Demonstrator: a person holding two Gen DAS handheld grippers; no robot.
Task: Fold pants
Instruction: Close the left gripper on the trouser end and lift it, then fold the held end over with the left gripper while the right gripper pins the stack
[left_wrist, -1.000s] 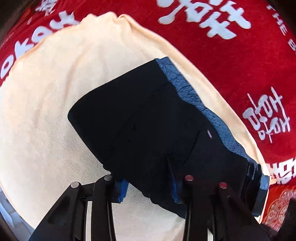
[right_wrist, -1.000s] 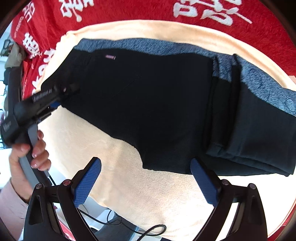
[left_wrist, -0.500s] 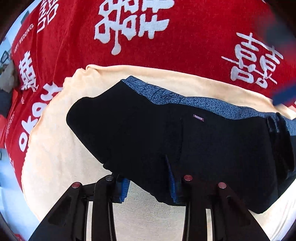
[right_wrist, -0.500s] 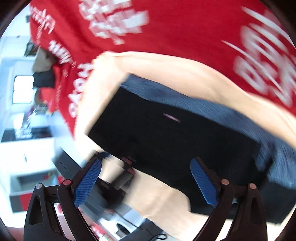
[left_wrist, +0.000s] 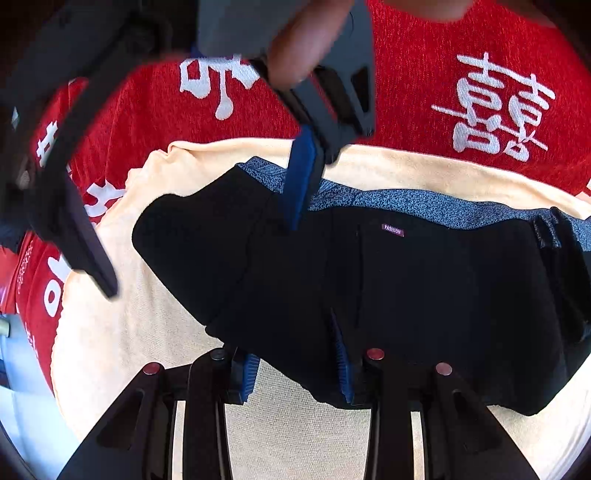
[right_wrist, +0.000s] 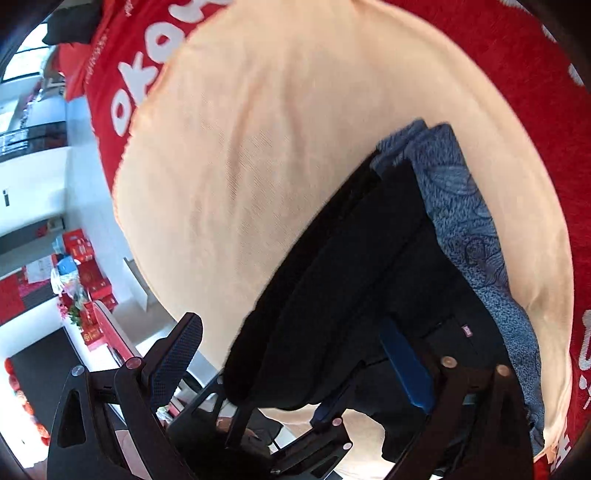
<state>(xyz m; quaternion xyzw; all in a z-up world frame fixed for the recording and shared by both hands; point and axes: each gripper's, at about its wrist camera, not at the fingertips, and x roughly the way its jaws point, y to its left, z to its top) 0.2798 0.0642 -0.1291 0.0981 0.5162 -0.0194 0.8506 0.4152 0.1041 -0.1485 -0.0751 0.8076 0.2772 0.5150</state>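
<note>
While the left gripper (left_wrist: 295, 363) keeps its jaws clamped on the near edge of the pants (left_wrist: 388, 295), the garment lies partly folded on a cream towel (left_wrist: 177, 332) spread over a red cloth (left_wrist: 424, 74) with white characters. This grip pins the near hem so the fabric cannot slide while the other hand takes hold.

Left wrist view, left to right: one dark finger of the right gripper (left_wrist: 199, 236) hangs over the towel just off the left end of the pants. Its other finger, with a blue pad, comes down on the far edge beside the blue-grey patterned waistband (left_wrist: 406, 203). A small purple label (left_wrist: 392, 229) sits just below that band. At the right end the fabric is stacked in several layers.

Right wrist view, left to right: the left finger stands clear over bare towel, the folded black layers pass between the fingers, and the right blue pad lies against the cloth. The jaws have just been closing with the left end of the pants between them. They stand apart, not yet pressing from both sides.

Judgement: the step in hand is a second grasp at the left end, opposite the held hem, so both corners can be carried over together for the next fold. Closing must gather all layers, or the lower ones will be left behind.
</note>
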